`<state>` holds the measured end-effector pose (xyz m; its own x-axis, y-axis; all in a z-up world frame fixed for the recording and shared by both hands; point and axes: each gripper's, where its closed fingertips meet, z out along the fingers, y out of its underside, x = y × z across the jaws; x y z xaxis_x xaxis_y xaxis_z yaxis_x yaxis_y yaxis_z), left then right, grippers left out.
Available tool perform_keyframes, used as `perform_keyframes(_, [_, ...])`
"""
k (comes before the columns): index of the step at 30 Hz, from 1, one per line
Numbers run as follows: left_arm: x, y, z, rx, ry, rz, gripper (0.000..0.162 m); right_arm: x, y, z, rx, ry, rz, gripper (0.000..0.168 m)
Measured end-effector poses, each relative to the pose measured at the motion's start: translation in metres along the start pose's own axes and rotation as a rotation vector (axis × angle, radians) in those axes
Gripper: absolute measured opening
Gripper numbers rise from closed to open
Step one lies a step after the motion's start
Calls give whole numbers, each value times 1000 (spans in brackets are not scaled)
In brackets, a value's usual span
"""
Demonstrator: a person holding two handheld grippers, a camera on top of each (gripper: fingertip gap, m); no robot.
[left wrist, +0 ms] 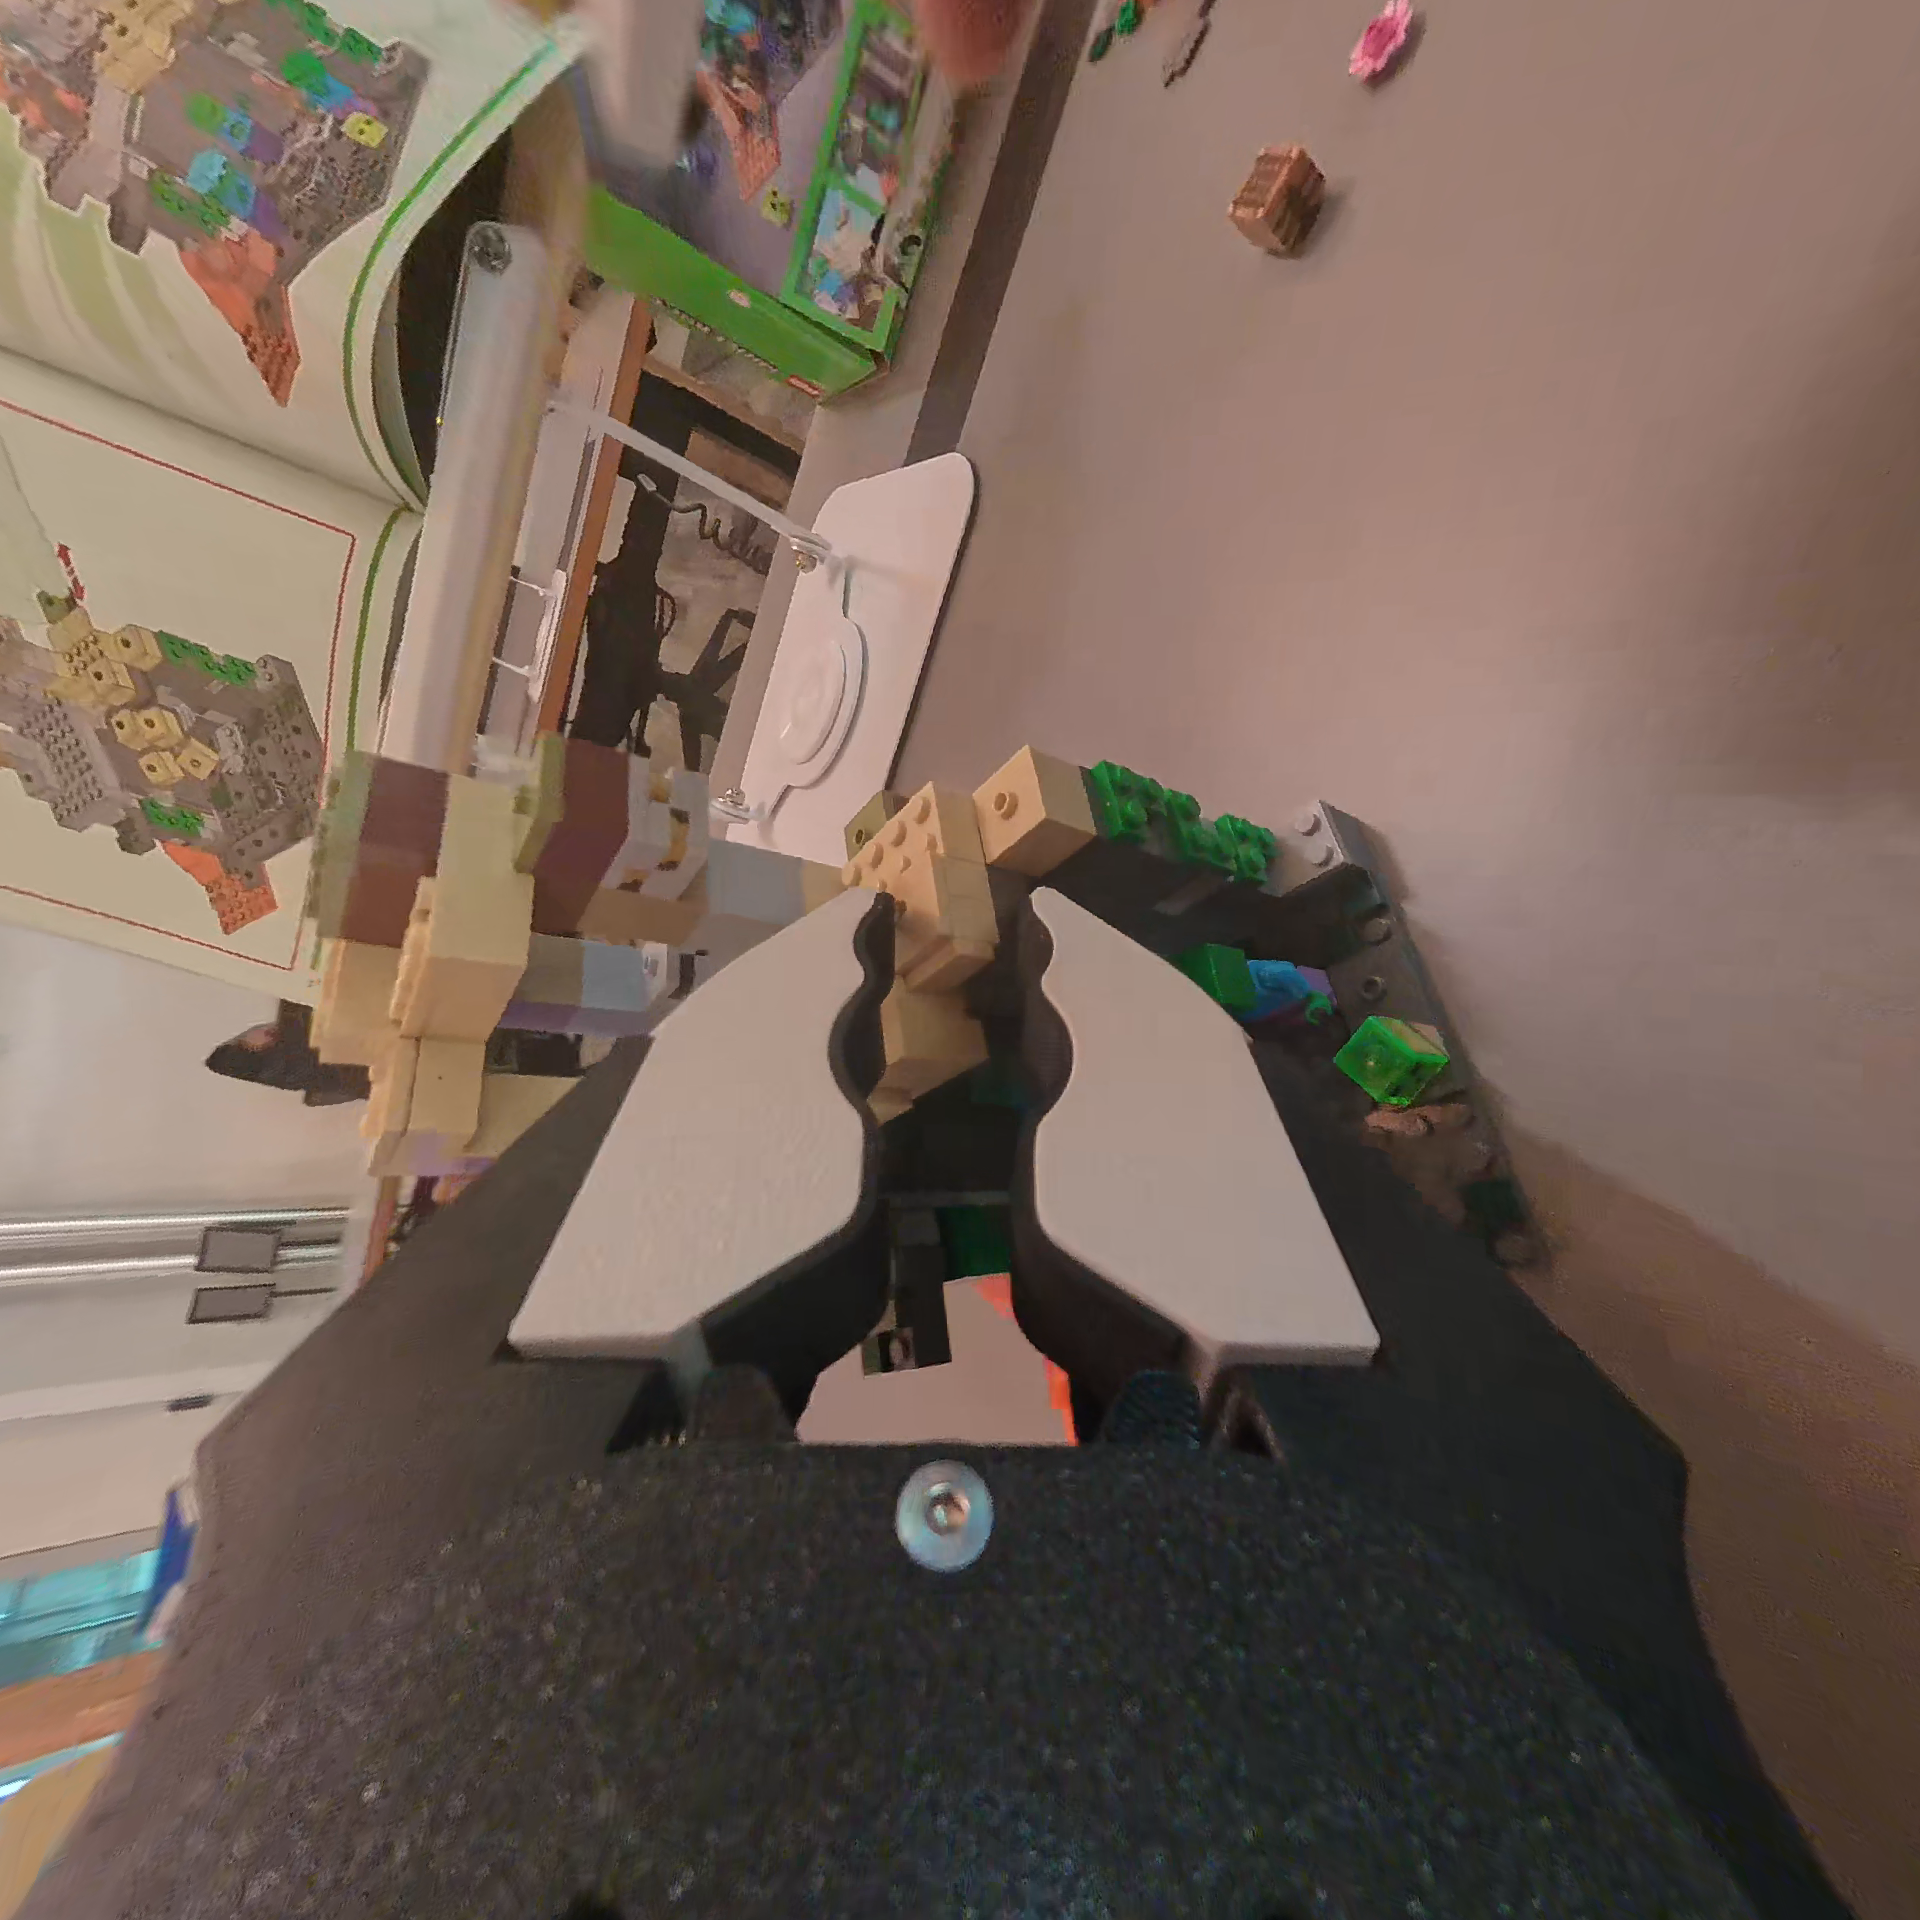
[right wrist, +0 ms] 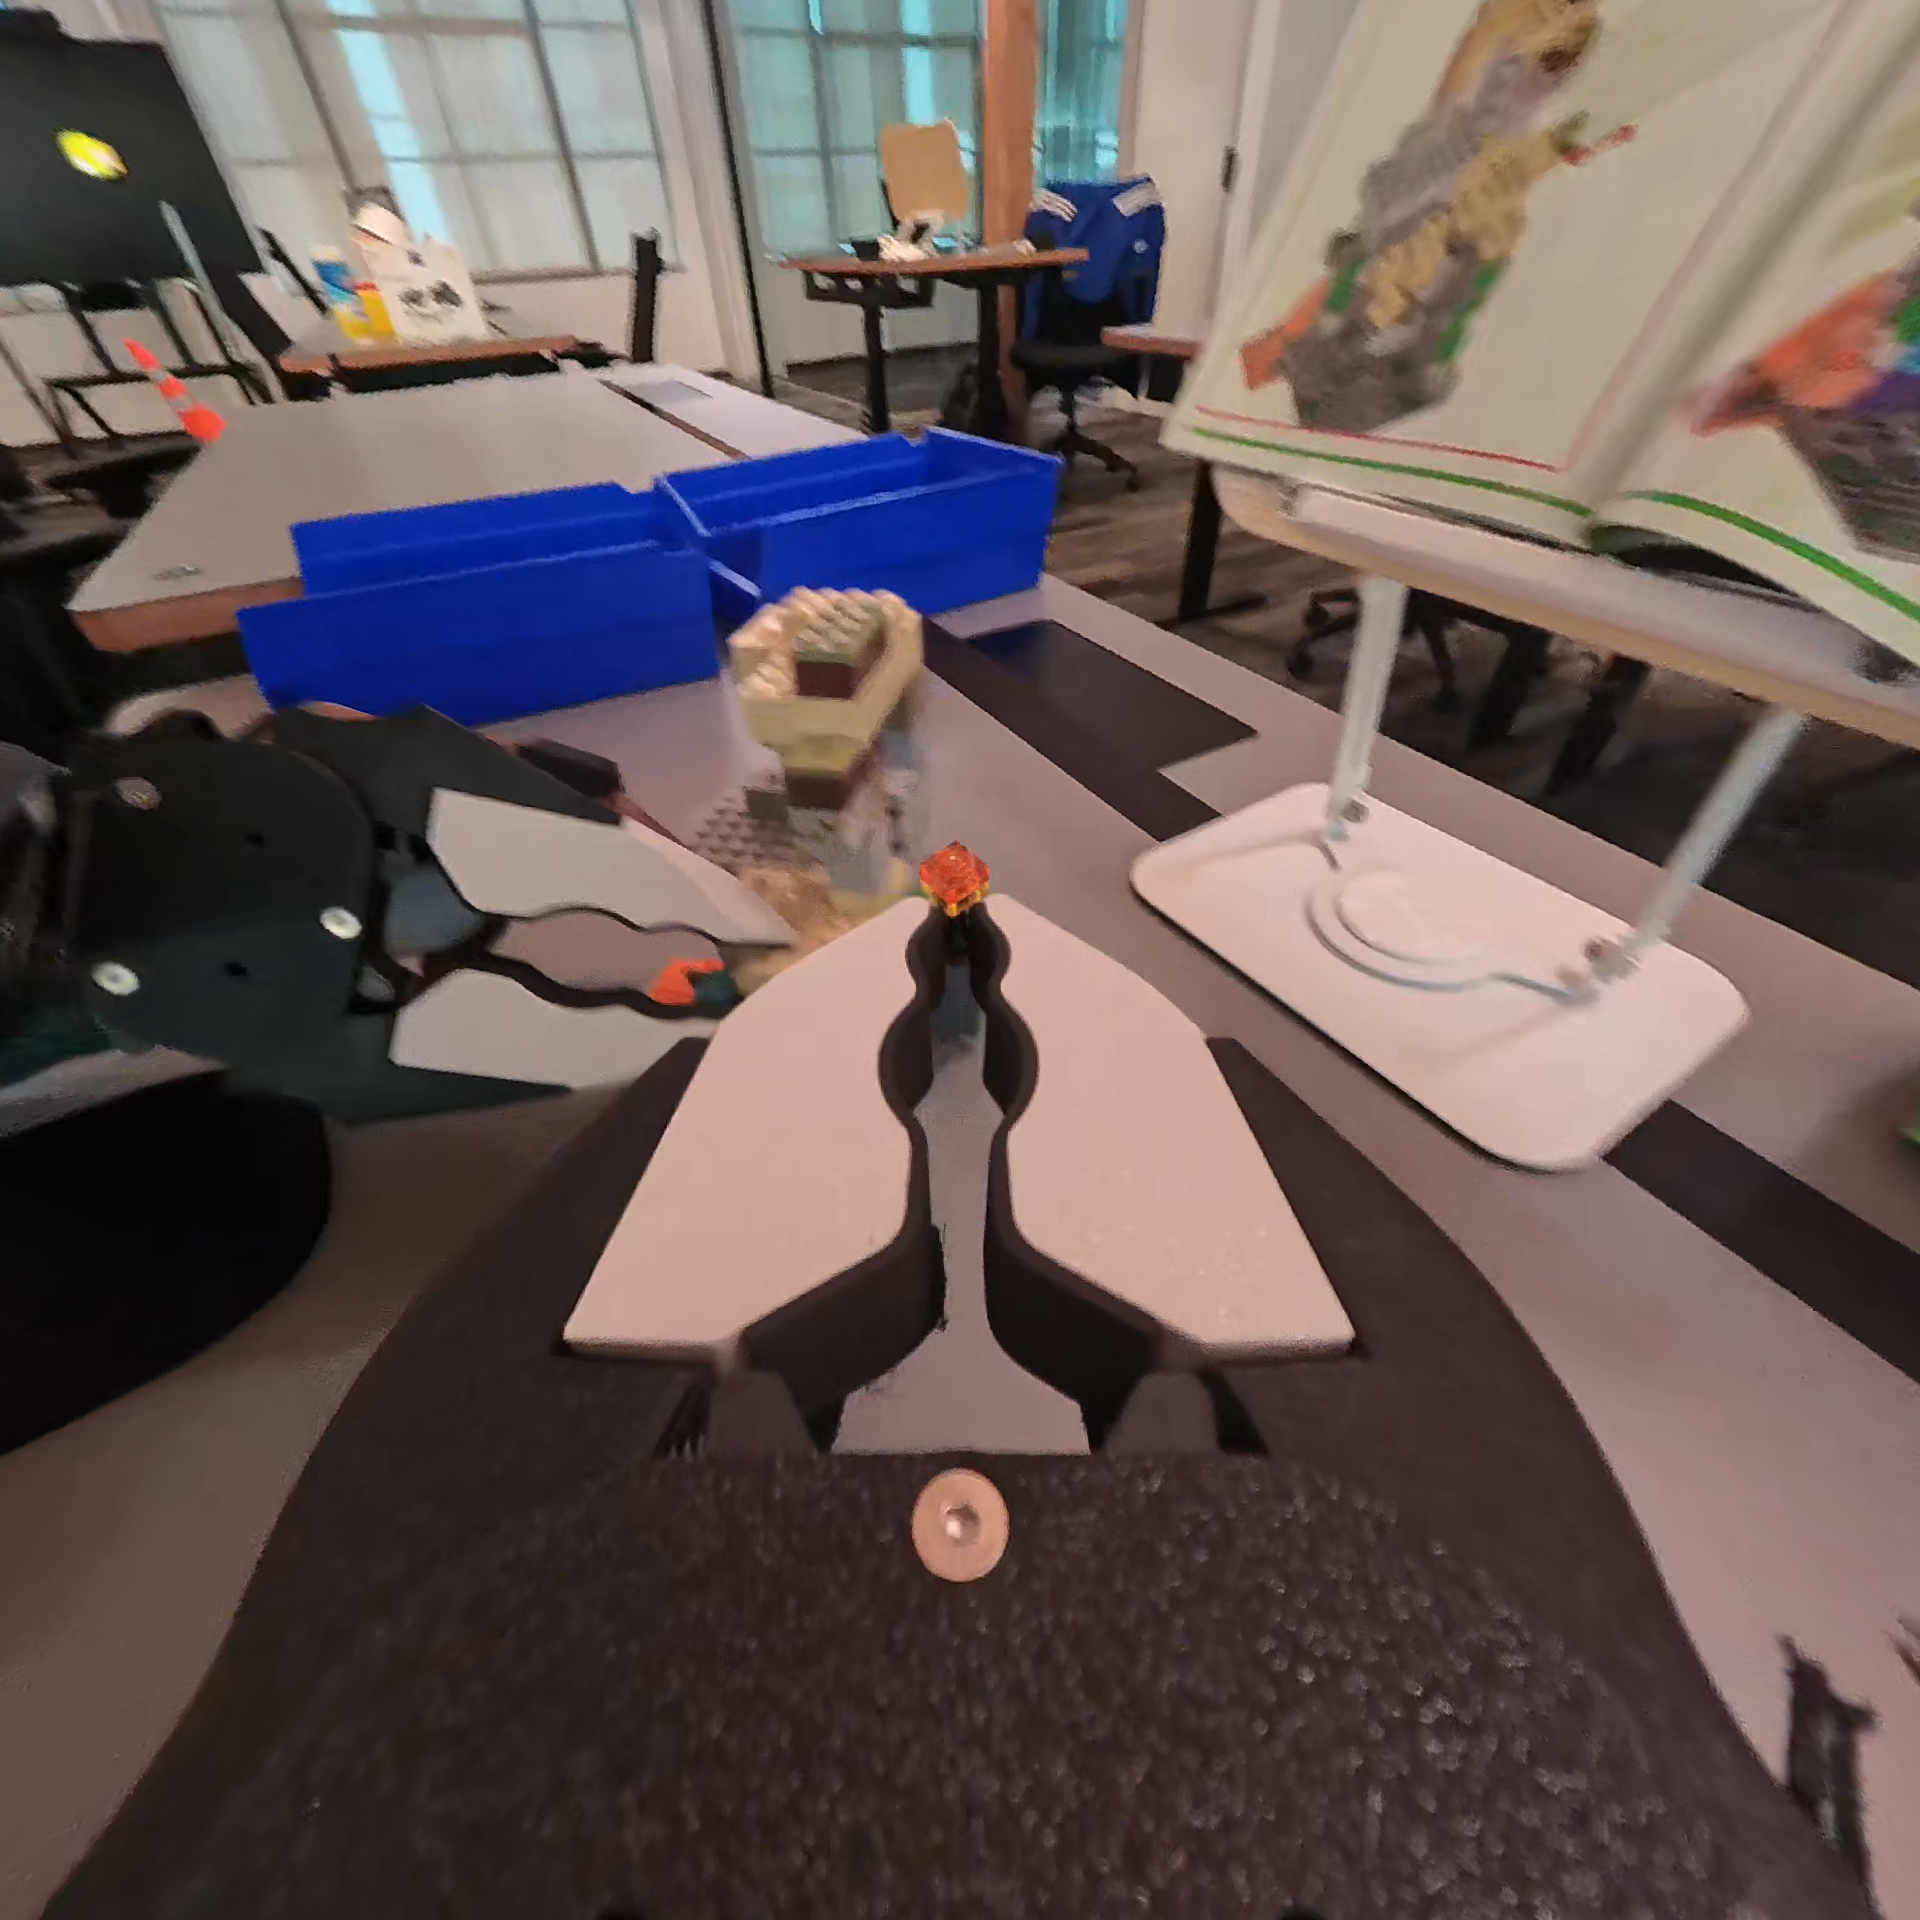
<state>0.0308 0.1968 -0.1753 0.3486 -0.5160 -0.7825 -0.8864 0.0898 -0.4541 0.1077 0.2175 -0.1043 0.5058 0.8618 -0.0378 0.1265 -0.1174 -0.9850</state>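
Observation:
My left gripper (left wrist: 958,904) is closed around the tan top part of a brick model (left wrist: 925,842) of tan, grey and green bricks that rests on the grey table (left wrist: 1455,520). A translucent green cube (left wrist: 1387,1055) sits on the model's dark base. In the right wrist view the left gripper (right wrist: 748,971) shows at the left, beside the blurred model (right wrist: 831,675). My right gripper (right wrist: 953,920) is shut on a small translucent orange brick (right wrist: 953,878) at its tips and holds it above the table, just in front of the model.
An open instruction booklet (right wrist: 1558,260) lies on a white stand (right wrist: 1434,966) at the right. Two blue bins (right wrist: 665,582) stand behind the model. A green box (left wrist: 790,208), a loose brown brick (left wrist: 1278,197) and a pink piece (left wrist: 1382,36) lie on the table. The gap from one gripper's tips to the other's is roughly 11 cm. From the right gripper's tips to the pink piece (left wrist: 1382,36) is close to 20 cm.

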Motion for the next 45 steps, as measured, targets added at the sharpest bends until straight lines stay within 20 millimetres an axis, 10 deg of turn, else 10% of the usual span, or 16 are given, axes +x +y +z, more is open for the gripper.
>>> perform_keyframes(12, [15, 4, -32, 165, 39, -304, 16, 141, 126, -103, -520, 364, 96, 5])
perform_keyframes(26, [27, 24, -28, 177, 75, -410, 15, 160, 165, -119, -814, 383, 35, 16])
perform_keyframes(36, [5, 23, -38, 255, 63, -543, 15, 62, 59, -53, -236, 197, 94, 25])
perform_keyframes(45, [-60, 39, -55, 431, 5, -881, 24, -44, -5, 40, -95, 25, -82, 33])
